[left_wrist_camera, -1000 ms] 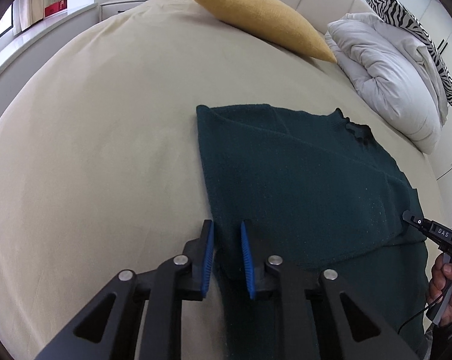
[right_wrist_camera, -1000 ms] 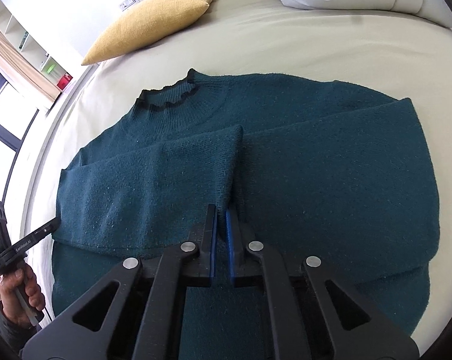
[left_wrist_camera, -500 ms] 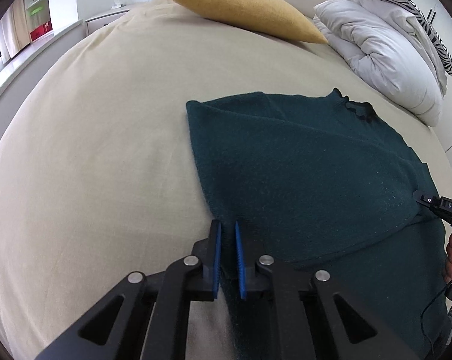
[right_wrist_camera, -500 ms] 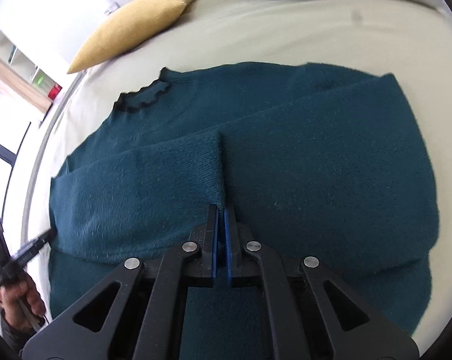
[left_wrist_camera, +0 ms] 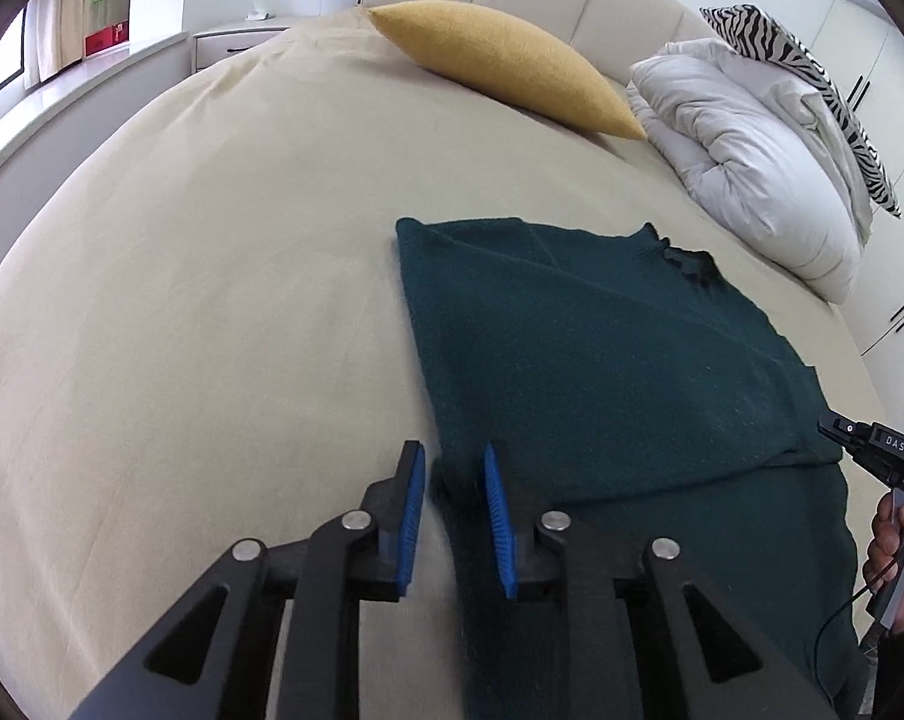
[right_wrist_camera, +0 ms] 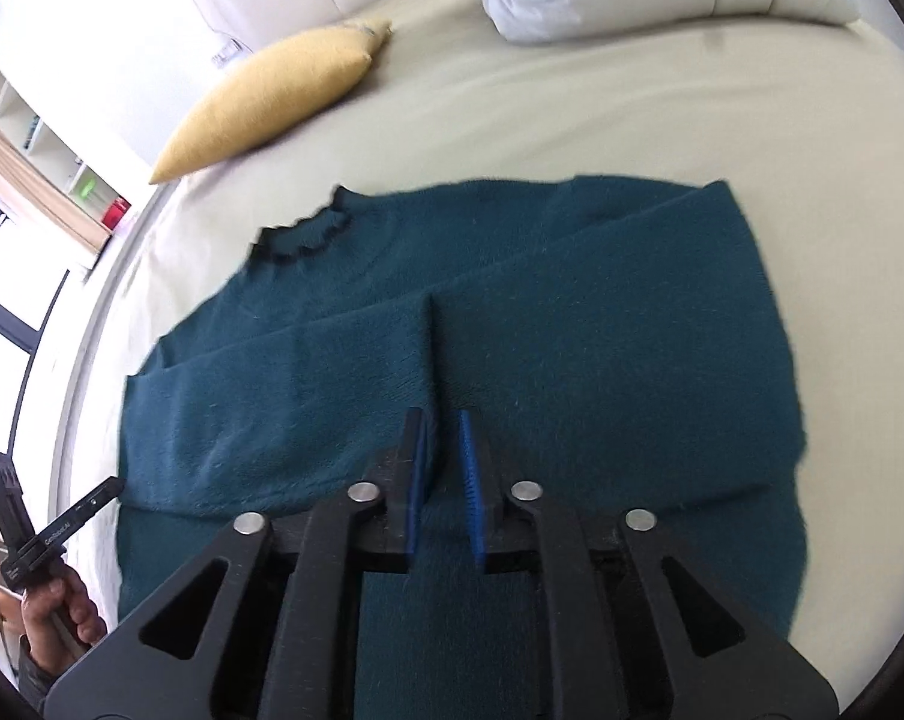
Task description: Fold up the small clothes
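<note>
A dark teal sweater (left_wrist_camera: 602,360) lies flat on the beige bed (left_wrist_camera: 212,300), its ruffled collar (right_wrist_camera: 305,234) toward the pillows. Both sleeves are folded across the body, and their cuffs meet at a seam (right_wrist_camera: 431,348) in the middle. My left gripper (left_wrist_camera: 452,456) hovers over the sweater's left edge with its jaws opening. The fabric edge lies between the blue pads (left_wrist_camera: 413,504), which do not press on it. My right gripper (right_wrist_camera: 440,420) hangs just above the cuffs, its jaws also opening, with nothing pinched.
A mustard cushion (left_wrist_camera: 512,66) and a white folded duvet (left_wrist_camera: 752,168) with a zebra-striped pillow (left_wrist_camera: 812,78) lie at the head of the bed. A nightstand (left_wrist_camera: 236,42) and shelves stand beyond. A hand (right_wrist_camera: 62,612) grips the left gripper's handle.
Both pairs of jaws, nearly shut half a second ago, now stand parted. Both grippers have drawn back and up a little from the sweater, and the fabric lies loose.
</note>
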`<state>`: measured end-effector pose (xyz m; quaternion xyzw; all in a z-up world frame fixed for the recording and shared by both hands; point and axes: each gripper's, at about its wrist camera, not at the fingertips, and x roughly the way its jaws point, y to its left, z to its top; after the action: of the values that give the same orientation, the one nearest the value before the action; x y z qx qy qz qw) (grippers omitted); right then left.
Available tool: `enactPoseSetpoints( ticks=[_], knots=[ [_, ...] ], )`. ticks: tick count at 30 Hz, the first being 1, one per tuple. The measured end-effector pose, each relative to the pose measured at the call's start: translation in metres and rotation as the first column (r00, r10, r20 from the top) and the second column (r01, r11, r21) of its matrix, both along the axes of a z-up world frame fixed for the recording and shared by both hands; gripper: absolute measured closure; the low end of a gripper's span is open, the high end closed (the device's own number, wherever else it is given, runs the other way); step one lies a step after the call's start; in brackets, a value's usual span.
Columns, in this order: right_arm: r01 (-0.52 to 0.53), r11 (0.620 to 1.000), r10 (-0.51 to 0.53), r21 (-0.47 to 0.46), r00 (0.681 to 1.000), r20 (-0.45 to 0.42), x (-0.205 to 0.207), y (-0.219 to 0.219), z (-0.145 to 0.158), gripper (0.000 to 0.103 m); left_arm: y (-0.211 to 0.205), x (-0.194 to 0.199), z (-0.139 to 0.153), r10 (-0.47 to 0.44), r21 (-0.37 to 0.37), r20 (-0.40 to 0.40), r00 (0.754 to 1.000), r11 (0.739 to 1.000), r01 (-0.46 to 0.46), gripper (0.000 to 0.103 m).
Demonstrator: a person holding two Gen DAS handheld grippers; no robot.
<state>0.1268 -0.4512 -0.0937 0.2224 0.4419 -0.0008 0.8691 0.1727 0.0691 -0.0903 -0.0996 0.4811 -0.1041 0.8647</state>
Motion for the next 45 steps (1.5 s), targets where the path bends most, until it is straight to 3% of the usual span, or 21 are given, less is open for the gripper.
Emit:
enactPoseSetpoints(
  ticks=[2,3,4,5,8,11,16,23,25,31,34,37,45],
  knots=[
    [-0.025,1.000,0.024,0.011,0.999,0.029,-0.020,0.002,0.011,0.069,0.001,-0.023,0.009,-0.029,-0.027,0.015,0.999,0.999,0.030,0.059],
    [-0.034,0.999,0.033,0.014,0.999,0.044,-0.034,0.003,0.016,0.052,0.001,-0.036,0.013,-0.046,-0.034,0.021,0.999,0.998,0.046,0.053],
    [-0.036,0.999,0.035,0.017,0.998,0.061,-0.047,0.003,0.021,0.042,0.002,-0.050,0.016,-0.059,-0.041,0.030,0.998,0.997,0.060,0.045],
    [-0.046,0.999,0.044,0.024,0.996,0.082,-0.065,0.003,0.026,0.041,0.002,-0.065,0.019,-0.072,-0.050,0.031,0.997,0.996,0.073,0.043],
    [-0.102,0.994,0.099,0.039,0.992,0.074,-0.103,0.003,0.031,0.041,0.006,-0.101,0.018,-0.099,-0.100,0.002,0.995,0.990,0.098,0.041],
    [-0.144,0.988,0.143,0.051,0.989,0.029,-0.141,0.000,0.030,0.041,0.016,-0.136,0.006,-0.114,-0.172,-0.081,0.990,0.980,0.099,0.041],
    [-0.136,0.984,0.140,0.113,0.990,-0.022,-0.205,-0.023,0.022,0.041,0.044,-0.193,-0.009,-0.079,-0.257,-0.191,0.978,0.966,0.027,0.041],
    [-0.064,0.985,0.081,0.157,0.992,-0.101,-0.272,-0.059,0.013,0.041,0.041,-0.229,-0.014,-0.130,-0.354,-0.260,0.957,0.935,0.030,0.041],
    [-0.063,0.983,0.085,0.172,0.989,-0.125,-0.287,-0.063,0.009,0.041,0.036,-0.231,-0.015,-0.149,-0.350,-0.276,0.949,0.936,0.045,0.041],
    [-0.052,0.984,0.094,0.170,0.964,-0.248,-0.306,-0.071,-0.011,0.041,0.025,-0.231,-0.016,-0.183,-0.333,-0.316,0.931,0.940,0.072,0.043],
    [-0.073,0.983,0.125,0.167,0.936,-0.329,-0.300,-0.063,-0.024,0.045,0.025,-0.235,-0.017,-0.182,-0.325,-0.331,0.926,0.943,0.069,0.046],
    [-0.113,0.985,0.159,0.128,0.886,-0.436,-0.298,-0.053,-0.040,0.050,0.028,-0.237,-0.017,-0.179,-0.325,-0.342,0.922,0.944,0.063,0.049],
    [-0.135,0.982,0.183,0.133,0.854,-0.487,-0.294,-0.053,-0.043,0.066,0.036,-0.239,-0.023,-0.168,-0.333,-0.371,0.913,0.942,0.038,0.059]
  ],
)
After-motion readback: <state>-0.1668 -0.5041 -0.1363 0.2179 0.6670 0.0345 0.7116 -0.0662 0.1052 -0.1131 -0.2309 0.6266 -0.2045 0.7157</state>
